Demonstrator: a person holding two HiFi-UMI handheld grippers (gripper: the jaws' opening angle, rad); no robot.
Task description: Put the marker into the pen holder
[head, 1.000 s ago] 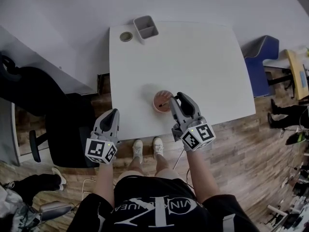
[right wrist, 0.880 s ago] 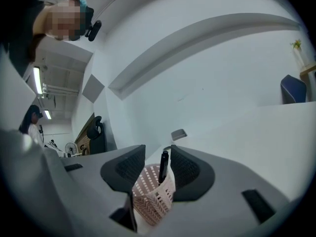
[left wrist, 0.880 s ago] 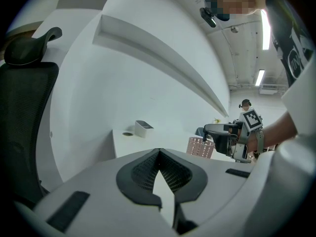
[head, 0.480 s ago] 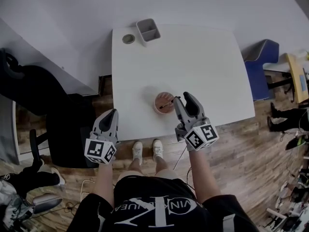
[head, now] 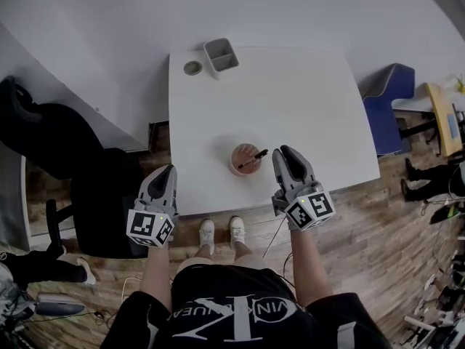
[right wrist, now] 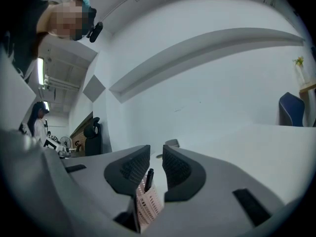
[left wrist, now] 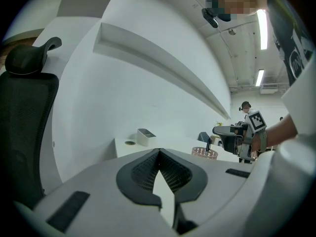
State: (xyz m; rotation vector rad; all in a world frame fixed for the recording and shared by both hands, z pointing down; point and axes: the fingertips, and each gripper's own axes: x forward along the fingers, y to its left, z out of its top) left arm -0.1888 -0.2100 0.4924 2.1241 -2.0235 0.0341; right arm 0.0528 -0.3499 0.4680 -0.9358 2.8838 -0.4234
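Observer: Where is the marker now?

Me: The marker [head: 253, 158] sits in the pen holder [head: 234, 164], lower end inside, upper end leaning out over the rim toward my right gripper [head: 285, 153].

Observer: And your grippers?

Me: The right one's jaws have just been closing and stand partly apart, with nothing between the pads. The marker shows through the gap, but it lies beyond the tips, just beside them. My left gripper [head: 169, 169] hangs by the near left corner of the table [head: 290, 93], well apart from the holder, jaws pressed together and empty.

Observer: So what could go wrong?

Me: The job looks done, I judge, so the risk is all in pulling away. The marker's free end points toward my right jaws; a sideways swing would catch it and lever it out, or tip the holder, which looks light and open-meshed. The holder also stands near the table's front edge — a shove toward me could send both to the floor. I would draw the right gripper straight back, away from the marker's end.
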